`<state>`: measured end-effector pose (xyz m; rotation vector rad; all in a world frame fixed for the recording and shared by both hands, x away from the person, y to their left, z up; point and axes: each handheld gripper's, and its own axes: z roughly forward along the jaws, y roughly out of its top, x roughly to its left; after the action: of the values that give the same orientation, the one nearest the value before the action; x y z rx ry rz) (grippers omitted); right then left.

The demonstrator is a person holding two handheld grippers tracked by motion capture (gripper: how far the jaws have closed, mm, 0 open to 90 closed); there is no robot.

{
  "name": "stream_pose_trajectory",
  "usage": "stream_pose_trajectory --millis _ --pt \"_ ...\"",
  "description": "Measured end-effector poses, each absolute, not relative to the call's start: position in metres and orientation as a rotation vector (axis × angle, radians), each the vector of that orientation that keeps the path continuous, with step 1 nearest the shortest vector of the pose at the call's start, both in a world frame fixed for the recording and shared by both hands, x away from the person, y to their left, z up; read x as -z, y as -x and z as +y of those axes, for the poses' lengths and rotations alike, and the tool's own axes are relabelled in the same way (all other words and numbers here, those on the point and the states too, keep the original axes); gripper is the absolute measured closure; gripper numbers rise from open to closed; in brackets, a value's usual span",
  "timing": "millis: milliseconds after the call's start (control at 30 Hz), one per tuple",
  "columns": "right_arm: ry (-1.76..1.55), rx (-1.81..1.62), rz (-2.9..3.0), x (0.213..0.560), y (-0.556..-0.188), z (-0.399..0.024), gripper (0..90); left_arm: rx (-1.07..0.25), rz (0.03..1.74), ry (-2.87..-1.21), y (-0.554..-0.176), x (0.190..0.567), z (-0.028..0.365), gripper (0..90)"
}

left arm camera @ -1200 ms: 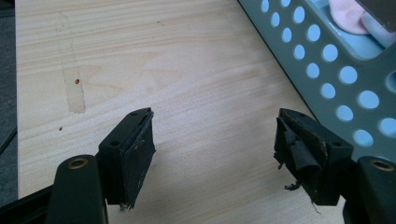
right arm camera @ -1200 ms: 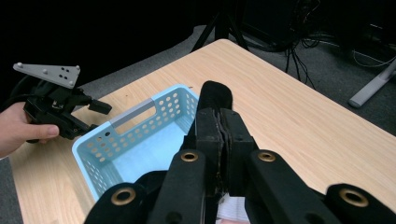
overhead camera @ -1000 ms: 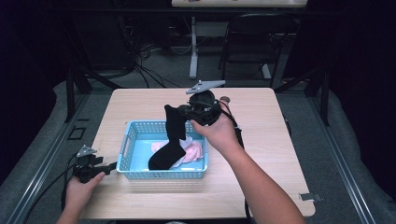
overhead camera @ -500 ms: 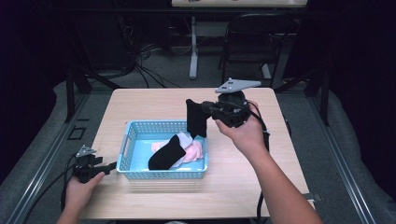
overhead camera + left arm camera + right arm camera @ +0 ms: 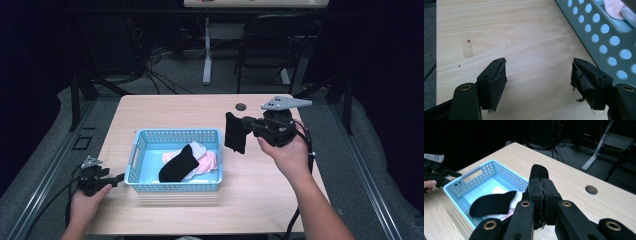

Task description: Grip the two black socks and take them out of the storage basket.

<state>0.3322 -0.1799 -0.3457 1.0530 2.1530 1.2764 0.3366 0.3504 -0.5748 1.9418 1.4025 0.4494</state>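
My right gripper (image 5: 239, 128) is shut on a black sock (image 5: 234, 132) that hangs above the table to the right of the blue basket (image 5: 135, 150). In the right gripper view the sock (image 5: 538, 172) sticks up between the pressed jaws of that gripper (image 5: 542, 185). A second black sock (image 5: 178, 163) lies in the basket over pink and white socks (image 5: 207, 161). The same second sock (image 5: 491, 204) shows in the basket (image 5: 486, 171). My left gripper (image 5: 118, 178) rests on the table just left of the basket, open, with bare wood between its jaws (image 5: 539, 75).
The wooden table (image 5: 190, 107) has a round cable hole (image 5: 241, 106) behind my right gripper. The basket wall (image 5: 604, 37) stands close on the right of my left gripper. A chair (image 5: 267, 45) and desk legs stand beyond the far edge.
My right gripper has carried the black sock up out of the basket and to the right, now over the table beside it. The left hand has stayed put.
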Motion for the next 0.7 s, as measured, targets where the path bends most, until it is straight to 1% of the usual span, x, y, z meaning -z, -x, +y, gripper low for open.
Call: stream_pose_trajectory --millis 267,467,700 --pt "-1.108 -1.296 2.17 0.374 -0.327 -0.195 87.3 -0.464 1.398 -1.947 -0.336 0.574 0.349 28.6" --pt "-1.121 -1.283 2.213 0.403 -0.324 -0.196 87.3 -0.474 1.402 -1.943 -0.336 0.574 0.351 28.6" --pt "-1.182 -1.244 2.246 0.436 -0.329 -0.198 87.3 -0.481 1.402 -1.943 -0.336 0.574 0.352 28.6"
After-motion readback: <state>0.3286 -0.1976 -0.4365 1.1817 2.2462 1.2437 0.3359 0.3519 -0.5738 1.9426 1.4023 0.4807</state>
